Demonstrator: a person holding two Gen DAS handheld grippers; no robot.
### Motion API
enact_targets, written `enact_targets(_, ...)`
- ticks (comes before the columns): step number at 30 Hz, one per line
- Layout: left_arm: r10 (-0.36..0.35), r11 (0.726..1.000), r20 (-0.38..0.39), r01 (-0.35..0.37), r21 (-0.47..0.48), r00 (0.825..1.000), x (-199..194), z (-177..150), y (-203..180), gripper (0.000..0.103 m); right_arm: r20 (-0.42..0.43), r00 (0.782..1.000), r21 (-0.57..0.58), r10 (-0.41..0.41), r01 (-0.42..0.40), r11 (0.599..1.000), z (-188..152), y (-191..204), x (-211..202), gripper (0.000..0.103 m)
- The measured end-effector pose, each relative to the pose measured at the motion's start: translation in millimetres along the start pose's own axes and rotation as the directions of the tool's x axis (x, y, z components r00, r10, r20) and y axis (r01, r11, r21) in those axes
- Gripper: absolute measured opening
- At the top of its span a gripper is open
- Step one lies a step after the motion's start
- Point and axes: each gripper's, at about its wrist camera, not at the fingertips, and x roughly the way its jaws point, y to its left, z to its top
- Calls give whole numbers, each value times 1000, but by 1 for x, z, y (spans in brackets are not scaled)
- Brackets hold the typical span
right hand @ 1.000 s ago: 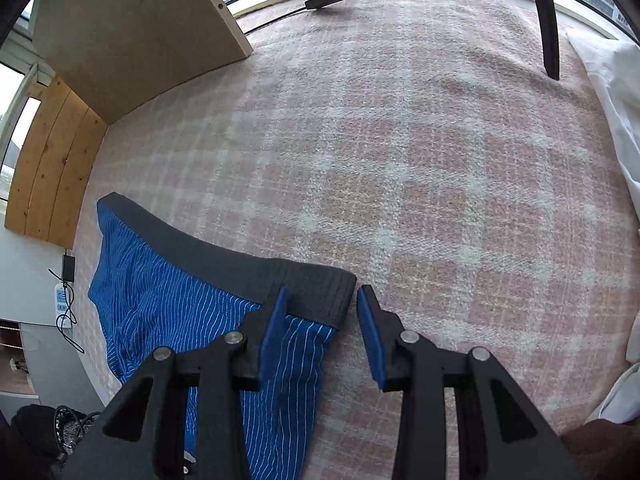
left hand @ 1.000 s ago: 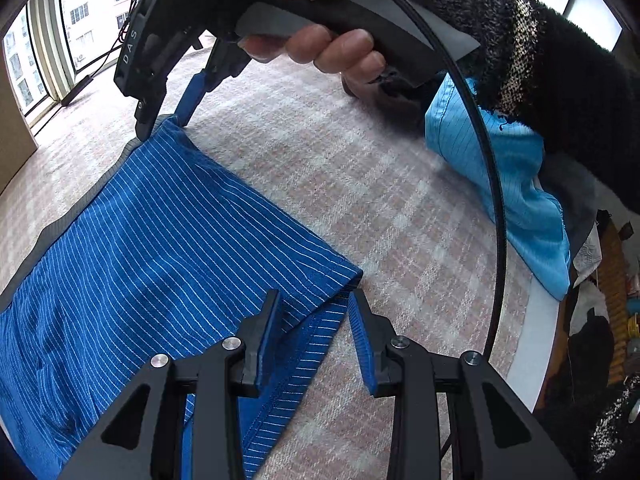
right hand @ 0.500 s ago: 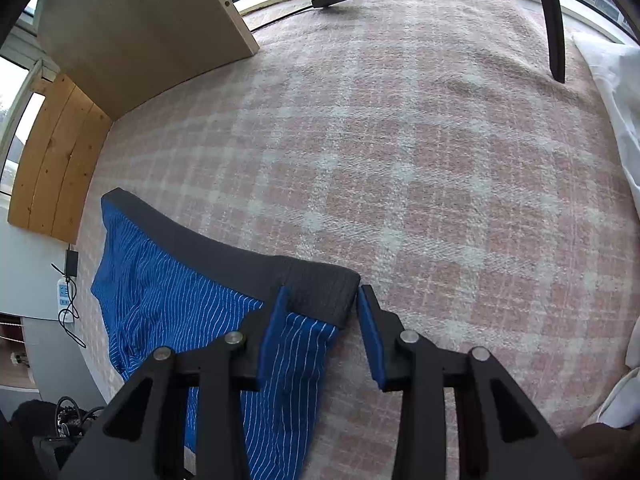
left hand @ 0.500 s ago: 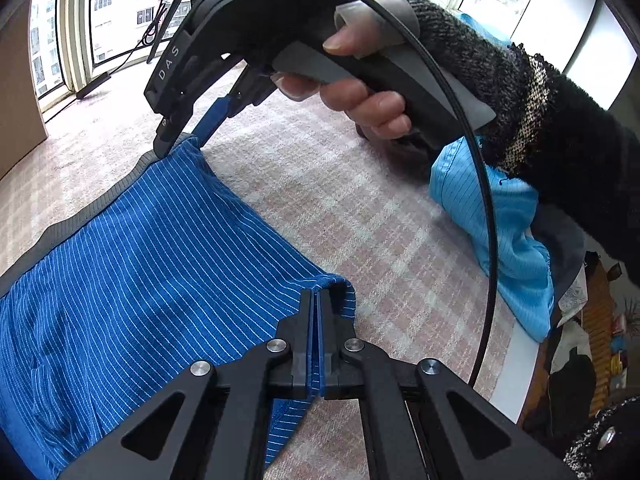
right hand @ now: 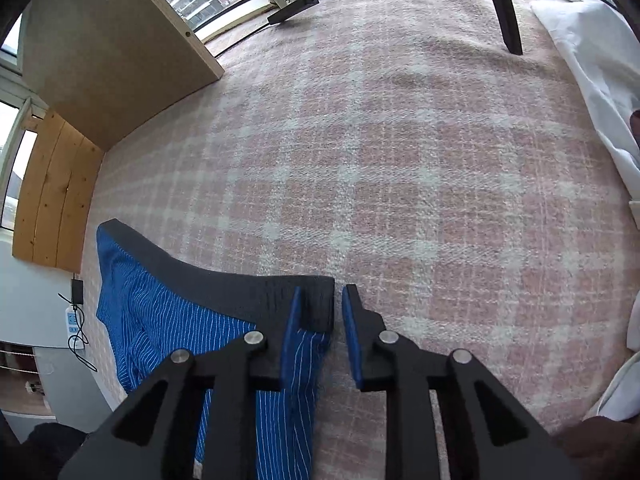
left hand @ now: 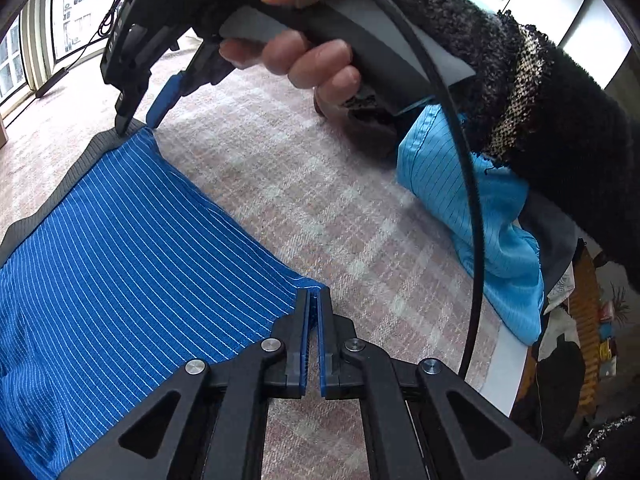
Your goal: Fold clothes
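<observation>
Folding stage: mid-grasp, as far as the frames settle it; no fold line shows on the shorts.
Shorts (left hand: pixel 120 264): blue with white pinstripes and a dark grey waistband (right hand: pixel 224 284), lying spread and mostly flat on the pink plaid blanket (left hand: pixel 320 208), toward its near left side in the left wrist view.
Left gripper (left hand: pixel 313 300): clenched on the leg-hem corner of the shorts; cloth is pinched between the blue pads (left hand: pixel 304 320).
Right gripper (right hand: pixel 318 312): released, jaws apart and straddling the waistband's end corner; one finger sits over the dark band, the other on bare blanket just beside it. Seen from the left wrist view, its tips (left hand: pixel 138 116) touch down at that same corner.
Hand (left hand: pixel 304 60): wrapped round the right gripper's handle, dark knit sleeve (left hand: pixel 540 92) behind it.
Done: one corner secured; the other is bracketed but not gripped.
Left, by my judgement: right jaws need to close on the waistband corner, then both corners carry across to lay one half of the shorts over the other. Further folds may follow.
Other cloth: a light blue garment (left hand: pixel 472 216) bunched at the blanket's right edge; white cloth (right hand: pixel 592 64) at the far right corner in the right wrist view. Whether either is folded, I cannot tell.
</observation>
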Motion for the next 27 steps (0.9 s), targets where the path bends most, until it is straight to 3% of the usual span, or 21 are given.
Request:
enact_targets(2, -6, 1000, 15, 5, 12, 1000, -8, -3, -6, 4, 2, 1000, -19, -11, 11, 1000, -3, 3, 0, 43)
enact_targets(5, 11, 999, 53, -13, 37, 999, -24, -12, -13, 21, 5, 1000, -51, -27, 28, 998, -6, 9, 1, 43)
enact_targets(7, 56, 997, 81, -60, 47, 995, -30, -20, -13, 21, 8, 999, -73, -39, 39, 997, -9, 12, 1, 43)
enact_targets(11, 105, 994, 60, -106, 20, 993, -19, -19, -1, 21, 13, 998, -115, -61, 62, 991, -14, 19, 2, 42)
enact_targets(13, 120, 993, 51, -120, 13, 991, -11, -16, 3, 21, 17, 997, -136, -72, 73, 988, -17, 23, 2, 40)
enact_targets(16, 158, 985, 46, -161, 67, 986, 2, -10, -8, 22, 25, 996, -138, -85, 88, 987, -17, 20, 0, 15)
enact_targets(17, 159, 984, 47, -162, 77, 986, 7, -7, -12, 22, 28, 996, -132, -89, 92, 987, -17, 17, -1, 12)
enact_targets(19, 160, 981, 57, -165, 103, 986, 16, -1, -21, 21, 36, 997, -110, -63, 66, 992, -17, 9, -5, 10)
enact_targets(21, 143, 983, 66, -149, 105, 988, 18, 4, -23, 8, 43, 999, -87, -34, 38, 996, -17, 2, -9, 9)
enact_targets(23, 124, 987, 73, -131, 91, 990, 18, 7, -21, 6, 48, 998, -83, -27, 31, 996, -17, 2, -10, 9)
enact_targets(27, 70, 998, 100, -70, -12, 992, 2, 6, -4, 4, 41, 998, -100, -49, 53, 994, -17, 11, -7, 9)
